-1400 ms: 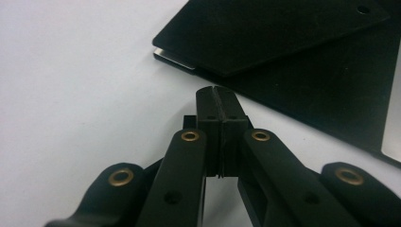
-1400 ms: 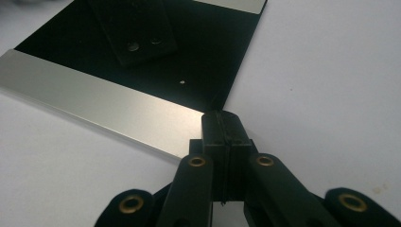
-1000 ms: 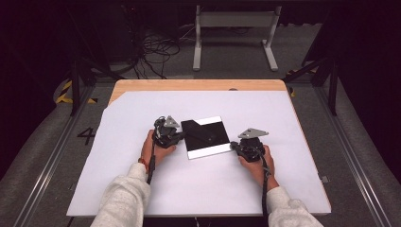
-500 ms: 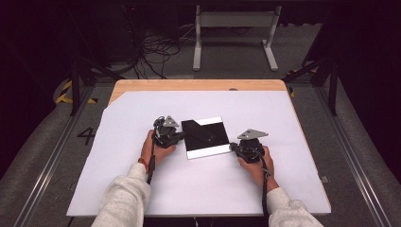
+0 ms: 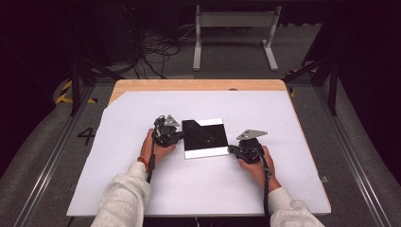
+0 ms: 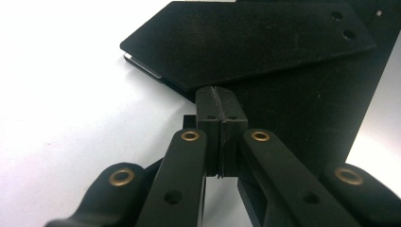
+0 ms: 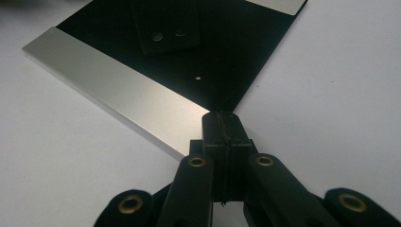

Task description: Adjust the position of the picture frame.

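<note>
A white sheet (image 5: 198, 189) covers most of the table (image 5: 198, 85), whose bare wooden edge shows at the far side; near the middle of the sheet lies a flat black plate (image 5: 204, 137) with pale silvery strips along its near edge and at its far right corner.

The left gripper (image 5: 176, 137) sits at the plate's left edge, held by the left hand (image 5: 158, 149); the right gripper (image 5: 232, 149) sits at the plate's near right corner, held by the right hand (image 5: 255, 165); the plate lies between the two, touching or nearly touching both.

In the left gripper view the left gripper (image 6: 219, 101) has its jaws pressed together, pads meeting with no gap; its tip lies at the edge of the plate (image 6: 302, 109), just under a raised black slab (image 6: 246, 42) that stands off the plate's surface and has small holes near its far end; whether anything is pinched between the pads cannot be told.

In the right gripper view the right gripper (image 7: 221, 116) likewise has its jaws closed flush together, the tip right at the plate's (image 7: 227, 61) corner, where the silvery strip (image 7: 123, 90) meets the black face; whether the corner is pinched cannot be told; the slab (image 7: 165, 23) with two holes shows farther back.
</note>
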Action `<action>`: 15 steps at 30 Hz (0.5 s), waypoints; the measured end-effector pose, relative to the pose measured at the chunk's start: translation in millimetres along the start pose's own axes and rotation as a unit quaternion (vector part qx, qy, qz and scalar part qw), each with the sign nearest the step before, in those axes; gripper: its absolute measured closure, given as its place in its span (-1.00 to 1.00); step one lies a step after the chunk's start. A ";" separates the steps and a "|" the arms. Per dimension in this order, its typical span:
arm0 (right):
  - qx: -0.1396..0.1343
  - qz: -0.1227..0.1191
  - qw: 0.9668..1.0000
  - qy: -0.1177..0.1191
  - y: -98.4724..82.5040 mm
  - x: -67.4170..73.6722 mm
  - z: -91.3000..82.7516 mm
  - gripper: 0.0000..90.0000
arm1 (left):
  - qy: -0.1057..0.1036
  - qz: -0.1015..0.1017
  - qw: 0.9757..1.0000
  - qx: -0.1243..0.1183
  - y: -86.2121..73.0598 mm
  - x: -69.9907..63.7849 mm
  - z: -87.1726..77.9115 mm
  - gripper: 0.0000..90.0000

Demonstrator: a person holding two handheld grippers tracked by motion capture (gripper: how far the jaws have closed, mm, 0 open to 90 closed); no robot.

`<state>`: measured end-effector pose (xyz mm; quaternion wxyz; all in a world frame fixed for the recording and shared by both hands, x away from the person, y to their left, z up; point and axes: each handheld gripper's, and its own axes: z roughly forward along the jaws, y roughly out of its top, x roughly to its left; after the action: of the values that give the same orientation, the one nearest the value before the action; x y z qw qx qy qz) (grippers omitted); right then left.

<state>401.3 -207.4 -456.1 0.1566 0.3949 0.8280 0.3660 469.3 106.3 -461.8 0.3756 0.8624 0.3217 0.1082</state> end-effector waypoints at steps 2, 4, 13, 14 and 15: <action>0.001 0.002 1.000 0.007 -0.5 -0.9 -0.6 1.00 | -0.011 0.002 1.000 0.004 0.6 0.9 -0.2 1.00; 0.000 -0.001 1.000 0.012 -1.8 -0.6 -1.8 1.00 | -0.012 0.006 1.000 0.003 1.5 0.1 0.6 1.00; 0.004 0.001 1.000 0.027 -4.6 -1.0 -5.6 1.00 | -0.032 0.005 0.999 0.001 0.3 -2.3 0.2 1.00; 0.005 0.000 1.000 0.027 -5.1 -0.7 -6.2 1.00 | -0.028 0.009 1.000 0.001 0.8 -2.6 0.2 1.00; 0.006 0.000 1.000 0.029 -5.4 -0.2 -6.8 1.00 | -0.027 0.005 1.000 0.001 1.0 -4.2 0.7 1.00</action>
<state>394.7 -213.1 -455.4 0.1296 0.3852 0.8344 0.3723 466.9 102.7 -461.3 0.3824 0.8673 0.3067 0.0861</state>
